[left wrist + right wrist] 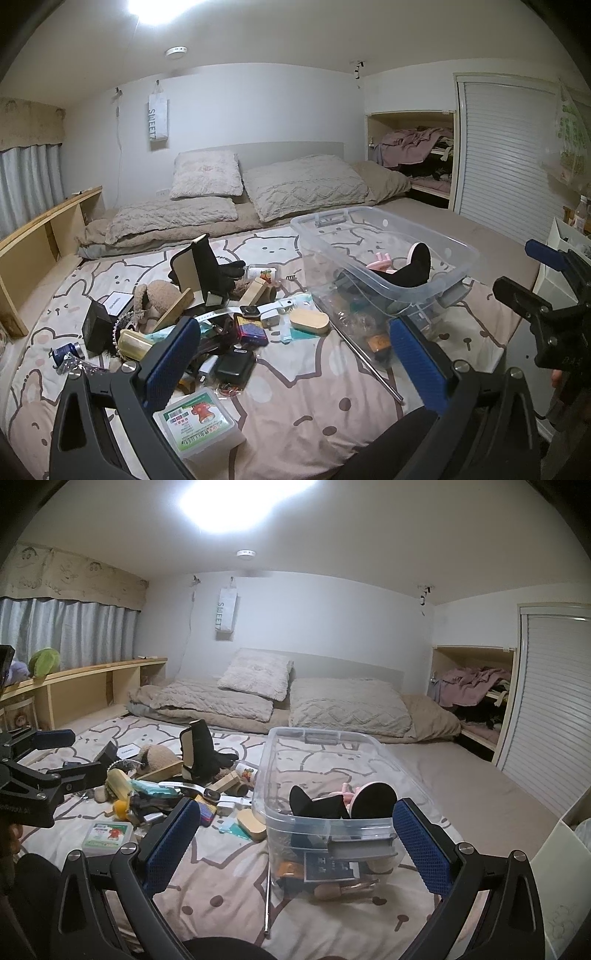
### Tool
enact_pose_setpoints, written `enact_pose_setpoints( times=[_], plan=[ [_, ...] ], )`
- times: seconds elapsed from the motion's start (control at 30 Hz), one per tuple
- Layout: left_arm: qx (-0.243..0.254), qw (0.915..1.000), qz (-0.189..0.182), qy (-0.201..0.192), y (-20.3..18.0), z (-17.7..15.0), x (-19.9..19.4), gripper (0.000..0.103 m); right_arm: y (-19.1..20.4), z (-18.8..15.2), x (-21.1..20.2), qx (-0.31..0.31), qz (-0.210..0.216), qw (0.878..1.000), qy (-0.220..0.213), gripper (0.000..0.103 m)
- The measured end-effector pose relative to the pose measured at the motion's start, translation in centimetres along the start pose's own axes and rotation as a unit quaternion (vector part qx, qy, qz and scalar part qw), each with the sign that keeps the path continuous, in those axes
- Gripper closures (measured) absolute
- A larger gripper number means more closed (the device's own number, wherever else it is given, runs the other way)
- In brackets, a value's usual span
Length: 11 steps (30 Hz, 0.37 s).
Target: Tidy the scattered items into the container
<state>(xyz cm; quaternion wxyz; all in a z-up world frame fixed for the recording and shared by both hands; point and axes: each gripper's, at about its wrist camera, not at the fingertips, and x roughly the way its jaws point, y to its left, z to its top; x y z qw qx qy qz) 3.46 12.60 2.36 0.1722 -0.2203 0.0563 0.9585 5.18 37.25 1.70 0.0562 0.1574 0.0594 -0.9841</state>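
We hold the left gripper (pixel 295 354) and right gripper (pixel 295 838) spread and empty above the bed (pixel 314 406), the clutter pile (pixel 221 325) heaped left of the clear container (pixel 314 775), within easy reach.

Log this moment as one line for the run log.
left gripper: open, empty | right gripper: open, empty | clear bin: partly filled | scattered items: on bed
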Motion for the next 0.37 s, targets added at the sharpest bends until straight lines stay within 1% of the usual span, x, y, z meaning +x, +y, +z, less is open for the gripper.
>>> enact_pose_setpoints(
  times=[0.23, 0.37],
  plan=[
    [-0.010, 0.9999, -0.001, -0.002, 0.38, -0.11, -0.22, 0.000, 0.05, -0.02, -0.03, 0.000, 0.000, 1.000, -0.001, 0.000],
    [-0.017, 0.9998, 0.007, -0.002, 0.57, -0.09, -0.05, 0.000, 0.16, -0.02, -0.08, 0.000, 0.000, 1.000, -0.001, 0.000]
  ],
)
